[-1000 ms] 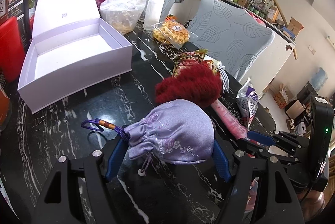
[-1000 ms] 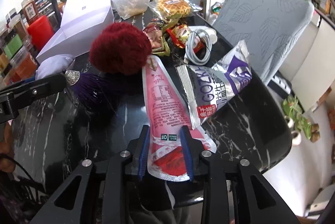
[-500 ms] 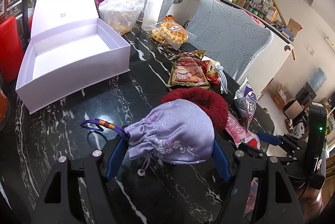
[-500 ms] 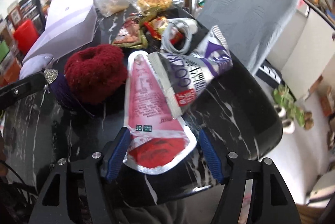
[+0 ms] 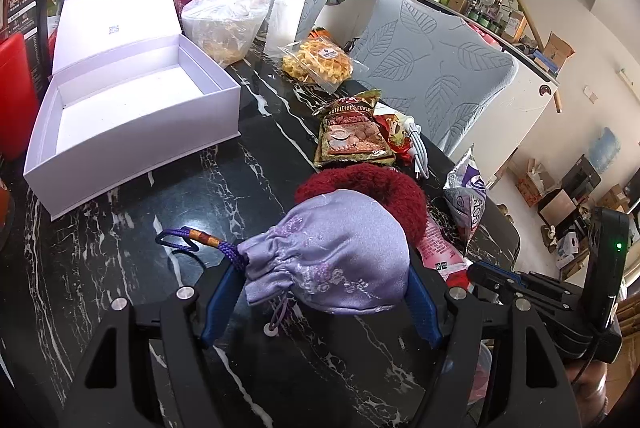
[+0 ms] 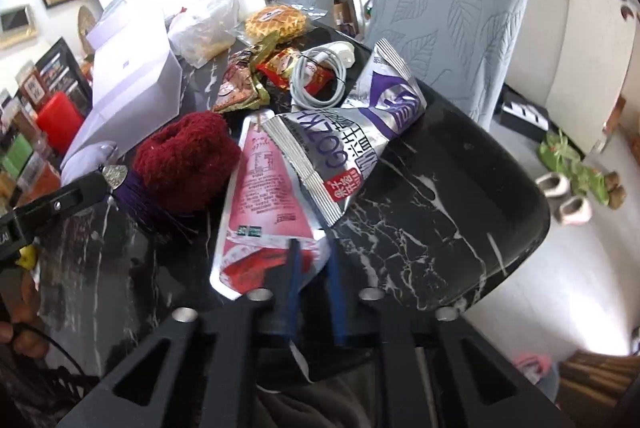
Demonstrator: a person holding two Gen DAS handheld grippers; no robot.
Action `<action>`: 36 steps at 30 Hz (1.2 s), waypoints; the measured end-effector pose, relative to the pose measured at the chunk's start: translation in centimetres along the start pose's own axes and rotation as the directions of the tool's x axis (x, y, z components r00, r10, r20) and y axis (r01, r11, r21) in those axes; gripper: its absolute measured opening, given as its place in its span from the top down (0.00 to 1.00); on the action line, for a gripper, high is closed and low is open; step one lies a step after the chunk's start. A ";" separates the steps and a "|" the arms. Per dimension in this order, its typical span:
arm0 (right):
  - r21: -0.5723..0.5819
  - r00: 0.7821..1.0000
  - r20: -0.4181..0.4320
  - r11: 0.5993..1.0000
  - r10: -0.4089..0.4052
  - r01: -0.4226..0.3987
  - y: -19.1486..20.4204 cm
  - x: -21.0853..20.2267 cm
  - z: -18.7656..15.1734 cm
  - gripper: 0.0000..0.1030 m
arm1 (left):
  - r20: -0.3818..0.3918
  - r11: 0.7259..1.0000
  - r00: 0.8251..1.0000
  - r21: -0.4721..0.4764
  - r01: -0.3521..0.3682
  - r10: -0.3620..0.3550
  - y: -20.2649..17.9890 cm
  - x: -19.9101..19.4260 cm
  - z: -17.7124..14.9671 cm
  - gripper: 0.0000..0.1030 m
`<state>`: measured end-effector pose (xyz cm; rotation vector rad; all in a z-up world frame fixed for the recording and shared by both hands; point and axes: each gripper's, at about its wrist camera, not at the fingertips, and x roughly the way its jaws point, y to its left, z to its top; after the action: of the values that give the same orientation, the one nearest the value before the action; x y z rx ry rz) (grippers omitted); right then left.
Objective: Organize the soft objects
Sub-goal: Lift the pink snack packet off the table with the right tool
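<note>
Left tool [image 5: 320, 292] is observed with its blue pads set wide and pressed to both flanks of the lilac drawstring pouch [image 5: 336, 252], which fills the gap and is taken to be held. Right tool [image 6: 314, 288] is seen nearly closed, its pads pinching the lower corner of the pink snack sachet [image 6: 264, 196].

The pouch is carried low over the desk [image 5: 120, 248], near the front edge, with its purple cord [image 5: 188, 240] trailing to one side. It is judged light, soft and readily crushed; its satin face is likely slippery, so a hold across the full body, as now, is preferred to one at the gathered neck. The sachet is judged thin and limp; a corner grip may let it swing or tear.

Just behind the pouch, touching it or nearly so, lies a dark red woolly item [image 5: 380, 188], also soft and best taken across its bulk. A silver and purple crisp bag [image 6: 352, 140] overlaps the sachet. Further back an open lilac box [image 5: 132, 144] stands well apart, seemingly without contents. Snack packets [image 5: 352, 136], a coiled white cable [image 6: 320, 80] and a bag of waffles [image 5: 316, 60] lie beyond.
</note>
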<state>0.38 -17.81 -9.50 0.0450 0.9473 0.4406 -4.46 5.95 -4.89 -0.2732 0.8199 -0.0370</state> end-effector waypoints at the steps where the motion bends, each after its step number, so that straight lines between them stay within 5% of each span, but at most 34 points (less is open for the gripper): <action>1: 0.002 1.000 0.001 1.000 0.001 -0.001 0.0 0.0 0.0 0.95 | 0.001 1.000 1.000 0.001 -0.002 0.002 0.0 -0.1 0.0 0.29; 12: -0.038 1.000 0.023 0.999 -0.010 0.011 1.2 -0.3 -0.1 0.97 | 0.026 1.000 0.999 -0.013 -0.023 0.023 0.6 -1.1 -0.2 0.29; 15: -0.050 0.999 0.021 0.998 -0.035 0.036 1.6 0.1 0.1 0.90 | 0.029 0.999 0.999 -0.017 -0.030 0.031 0.8 -1.4 -0.3 0.29; 19: -0.082 0.999 0.031 0.996 -0.034 0.036 2.5 0.5 0.4 0.36 | 0.031 0.999 0.999 -0.023 -0.037 0.037 1.2 -1.6 -0.3 0.29; 26: -0.107 0.999 0.011 0.994 0.036 -0.034 4.5 2.3 1.7 0.34 | 0.039 0.997 0.997 -0.049 -0.061 0.063 2.3 -1.8 -0.1 0.29; 32: -0.224 0.996 0.025 0.971 -0.082 0.085 7.0 3.9 2.0 0.34 | 0.042 0.993 0.995 -0.072 -0.093 0.096 3.5 -1.8 0.0 0.29; 36: -0.240 0.994 0.030 0.965 -0.102 0.107 7.1 4.1 2.1 0.57 | 0.047 0.991 0.994 -0.090 -0.095 0.099 4.2 -2.0 0.1 0.29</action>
<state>1.67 -9.41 -9.82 -0.2217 0.8691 0.4543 -6.05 10.27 -4.46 -0.3156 0.7836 0.0972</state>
